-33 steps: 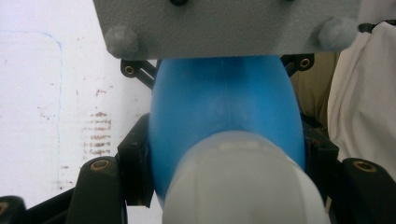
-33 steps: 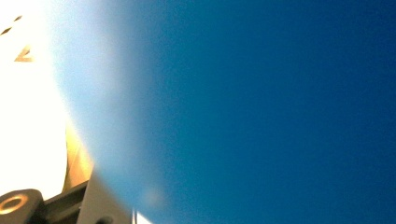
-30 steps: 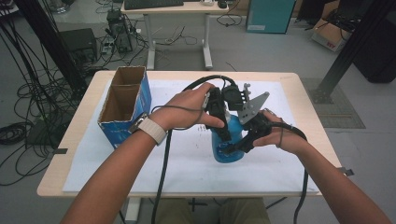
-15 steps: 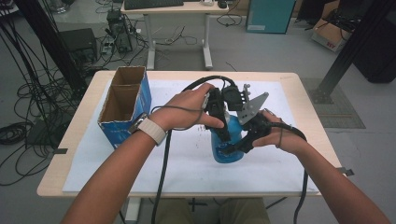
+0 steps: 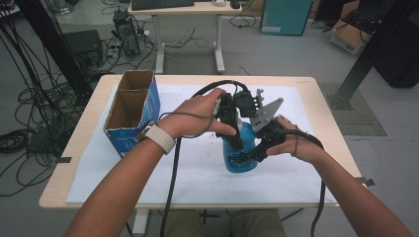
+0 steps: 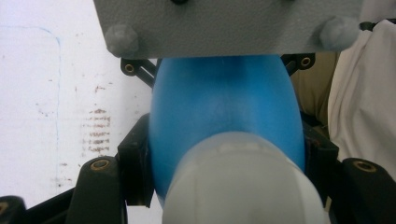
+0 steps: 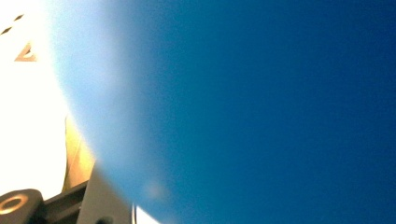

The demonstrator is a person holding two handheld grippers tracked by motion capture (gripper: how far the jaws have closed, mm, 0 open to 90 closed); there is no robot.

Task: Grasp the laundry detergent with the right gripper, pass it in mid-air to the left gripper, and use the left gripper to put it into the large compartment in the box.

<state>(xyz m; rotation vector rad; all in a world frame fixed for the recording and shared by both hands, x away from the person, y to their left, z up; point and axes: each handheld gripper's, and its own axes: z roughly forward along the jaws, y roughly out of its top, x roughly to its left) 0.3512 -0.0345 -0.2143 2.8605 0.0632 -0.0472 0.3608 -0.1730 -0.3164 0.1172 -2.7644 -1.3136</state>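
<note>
No brand, label or writing can be read anywhere: the blue plastic bottle shows a plain smooth skin, and the blue cardboard box with its brown open top carries print too small to make out.

The bottle stands upright on the white paper sheet that covers most of the pale wooden worktop, a little right of the middle. Bare paper lies open in front of it toward the near edge and off to the right; the box stands well apart at the left, near the far-left corner of the sheet, its two compartments open upward.

The bottle is rounded and swells below a white cap, seen close in the left gripper view. There the left gripper has its black fingers pressed against both flanks of the blue body just below the cap, grasping it. From above, the left hand holds that gripper over the bottle's top. The right gripper, held by the right hand, lies against the bottle's right side; its own view is a blur of blue at very close range, and I cannot tell whether its fingers are clenched or released.
</note>
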